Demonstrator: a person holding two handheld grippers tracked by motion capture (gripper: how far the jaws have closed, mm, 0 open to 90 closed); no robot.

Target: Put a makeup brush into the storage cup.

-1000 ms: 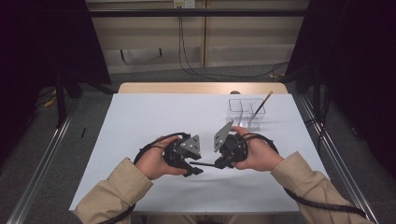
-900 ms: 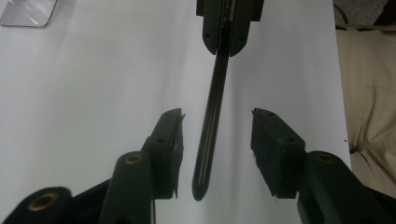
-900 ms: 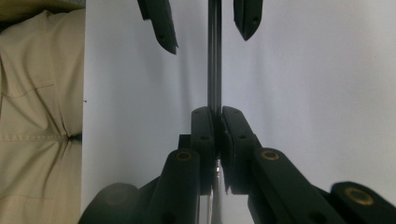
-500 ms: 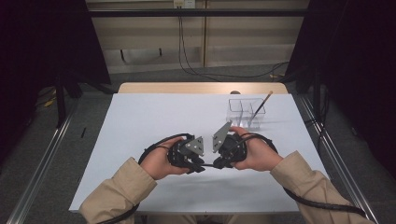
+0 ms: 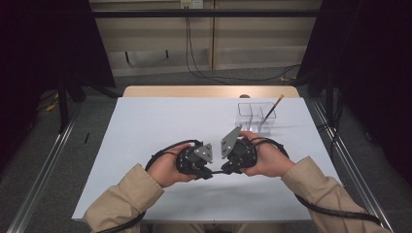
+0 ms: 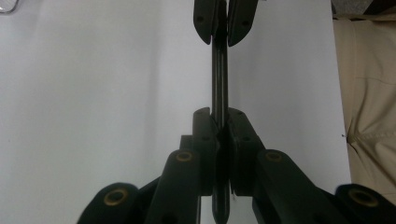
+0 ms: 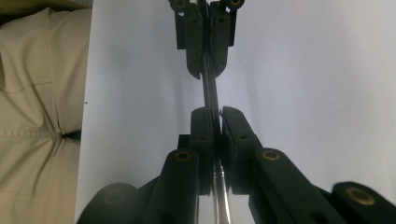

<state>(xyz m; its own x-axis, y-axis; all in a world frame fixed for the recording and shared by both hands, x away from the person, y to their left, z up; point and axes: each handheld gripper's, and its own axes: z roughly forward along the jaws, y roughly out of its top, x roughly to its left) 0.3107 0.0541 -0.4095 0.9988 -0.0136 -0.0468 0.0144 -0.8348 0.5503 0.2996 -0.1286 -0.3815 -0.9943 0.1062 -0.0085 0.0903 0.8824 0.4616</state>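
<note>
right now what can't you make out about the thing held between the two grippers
- High view: the thin dark object is too small to identify, mostly hidden by the left gripper and right gripper.
- Left gripper view: its near end is cut off by the bottom edge.
- Right gripper view: its shiny end sits between the jaws.

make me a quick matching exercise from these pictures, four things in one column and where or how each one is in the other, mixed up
Things:
1. thin dark pen
2. clear organiser box
3. brown-handled brush
4. beige sleeve

Places or states:
A. stands slanted inside a compartment
B. clamped at both ends, between the left tongs and the right tongs
C. on the person's forearm at the near table edge
D. sits on the far right of the white table

Pairs: 1-B, 2-D, 3-A, 4-C
</note>
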